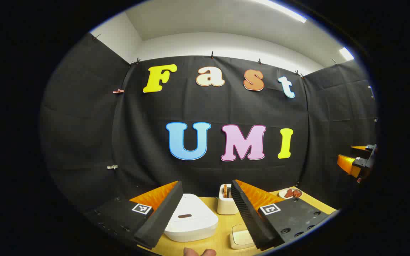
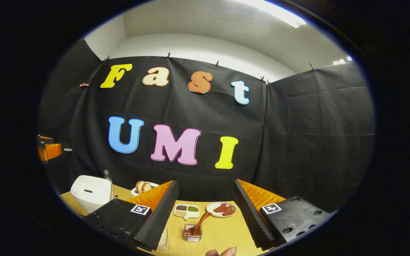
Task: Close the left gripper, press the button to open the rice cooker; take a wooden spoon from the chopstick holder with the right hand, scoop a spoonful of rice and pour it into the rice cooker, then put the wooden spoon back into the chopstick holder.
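1. In the left gripper view my left gripper [image 1: 205,213] is held with its fingers spread wide and nothing between them; the white rice cooker [image 1: 190,220], lid down, lies low in the frame between the two fingers, nearer the left one, on the yellow table [image 1: 222,238]
2. Just behind the cooker, at lower centre, stands the white chopstick holder [image 1: 226,204] with brown handles sticking up
3. In the right gripper view my right gripper [image 2: 205,217] is likewise wide apart and empty; between its fingers at bottom centre sits a small clear container [image 2: 193,233] with one wooden spoon [image 2: 198,224] leaning out of it
4. The rice cooker shows at lower left of that view, well apart from my right gripper
5. No writing on any object is readable
6. Counted: one cooker, one divided grain dish [image 2: 187,210], one plate [image 2: 221,209] with reddish pieces
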A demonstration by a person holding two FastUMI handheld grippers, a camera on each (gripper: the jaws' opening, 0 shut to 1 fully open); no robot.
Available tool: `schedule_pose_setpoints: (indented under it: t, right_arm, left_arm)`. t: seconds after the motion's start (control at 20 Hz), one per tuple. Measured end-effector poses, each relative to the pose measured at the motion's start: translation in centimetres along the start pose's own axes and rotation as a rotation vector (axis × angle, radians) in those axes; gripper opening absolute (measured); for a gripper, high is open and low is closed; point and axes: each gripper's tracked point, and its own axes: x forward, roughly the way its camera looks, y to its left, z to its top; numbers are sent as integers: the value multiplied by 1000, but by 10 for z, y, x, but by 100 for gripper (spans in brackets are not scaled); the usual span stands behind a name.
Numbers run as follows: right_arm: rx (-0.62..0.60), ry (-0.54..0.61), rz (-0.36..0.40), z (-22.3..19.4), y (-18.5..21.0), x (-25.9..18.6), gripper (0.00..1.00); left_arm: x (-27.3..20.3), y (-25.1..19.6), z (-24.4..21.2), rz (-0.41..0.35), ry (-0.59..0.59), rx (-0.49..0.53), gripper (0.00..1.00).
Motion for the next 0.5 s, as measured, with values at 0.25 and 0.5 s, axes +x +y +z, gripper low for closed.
schedule_pose_setpoints:
  t: [0.25,0.5]
  right_arm:
    - [-9,-16,-5,6,-4,-7,97]
    - [-9,-23,-11,9,-8,-11,97]
  left_arm:
    - [-5,1,4,6,-13,-3,94]
    - [-10,1,8,5,-18,-5,94]
